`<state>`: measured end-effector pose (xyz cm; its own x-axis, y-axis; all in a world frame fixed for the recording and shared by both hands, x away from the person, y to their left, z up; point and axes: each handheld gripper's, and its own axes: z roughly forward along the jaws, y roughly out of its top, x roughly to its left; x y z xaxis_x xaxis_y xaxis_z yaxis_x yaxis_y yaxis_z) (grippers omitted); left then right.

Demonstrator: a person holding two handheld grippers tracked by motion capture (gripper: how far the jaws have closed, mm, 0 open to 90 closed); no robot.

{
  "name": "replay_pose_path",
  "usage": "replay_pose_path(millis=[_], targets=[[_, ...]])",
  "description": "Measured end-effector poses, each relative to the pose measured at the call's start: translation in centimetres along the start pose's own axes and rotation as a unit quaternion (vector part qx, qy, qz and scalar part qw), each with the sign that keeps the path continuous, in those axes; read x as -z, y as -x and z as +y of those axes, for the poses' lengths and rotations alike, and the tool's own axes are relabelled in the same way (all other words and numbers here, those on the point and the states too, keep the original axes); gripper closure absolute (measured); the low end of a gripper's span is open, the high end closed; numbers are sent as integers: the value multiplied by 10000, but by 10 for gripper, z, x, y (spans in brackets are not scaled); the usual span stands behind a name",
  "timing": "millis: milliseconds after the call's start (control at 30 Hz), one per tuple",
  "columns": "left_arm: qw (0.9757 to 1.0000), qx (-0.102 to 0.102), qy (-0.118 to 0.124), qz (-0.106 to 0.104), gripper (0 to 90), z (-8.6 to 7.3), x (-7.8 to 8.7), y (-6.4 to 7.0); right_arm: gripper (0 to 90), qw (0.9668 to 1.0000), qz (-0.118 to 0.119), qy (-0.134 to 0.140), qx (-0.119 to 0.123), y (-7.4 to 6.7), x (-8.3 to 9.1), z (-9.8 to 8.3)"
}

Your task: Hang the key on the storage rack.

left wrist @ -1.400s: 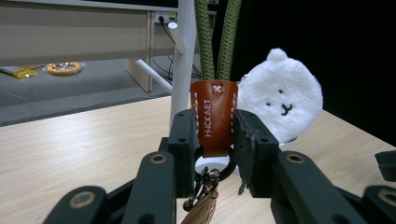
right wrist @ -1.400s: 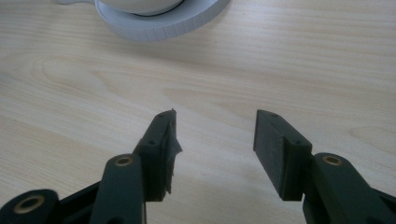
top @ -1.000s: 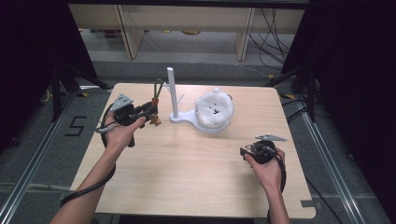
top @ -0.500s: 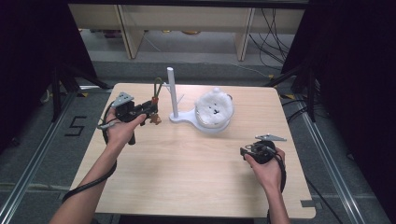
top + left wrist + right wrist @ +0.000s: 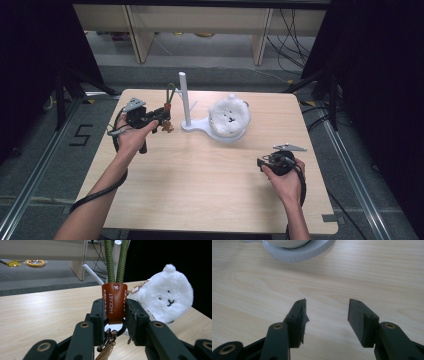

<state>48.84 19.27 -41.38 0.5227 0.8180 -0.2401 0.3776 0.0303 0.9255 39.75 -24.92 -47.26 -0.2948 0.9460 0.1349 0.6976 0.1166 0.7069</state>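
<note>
Brown stitched leather key fob point(image 5: 114, 302): smooth, semi-gloss; green braided cord loop point(image 5: 116, 260): woven, matt; white bear-faced pouch point(image 5: 166, 303): fluffy plush; pale wood-grain desk point(image 5: 200, 175): smooth, matt; black plastic tongs point(image 5: 325, 322): matt.

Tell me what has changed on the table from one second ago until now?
Almost nothing. The left gripper stays shut on the brown leather keychain beside the white stand, with at most a slight shift. The right gripper stays open and empty over the table. The white plush bear has not moved.
</note>
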Motion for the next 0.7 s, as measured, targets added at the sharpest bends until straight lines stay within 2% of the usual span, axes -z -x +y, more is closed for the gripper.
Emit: replay_pose_path(millis=[300,400,700], targets=[[9999,56,-125,-23,686,-5,-8,-1,501,10000,25,-6,-39,0,-1,0],[9999,59,-155,-23,685,-6,-9,-1,501,10000,4,-26,34,2,-1,-1],[9996,143,-250,-33,682,-10,-18,0,501,10000,19,-9,26,1,-1,-1]])
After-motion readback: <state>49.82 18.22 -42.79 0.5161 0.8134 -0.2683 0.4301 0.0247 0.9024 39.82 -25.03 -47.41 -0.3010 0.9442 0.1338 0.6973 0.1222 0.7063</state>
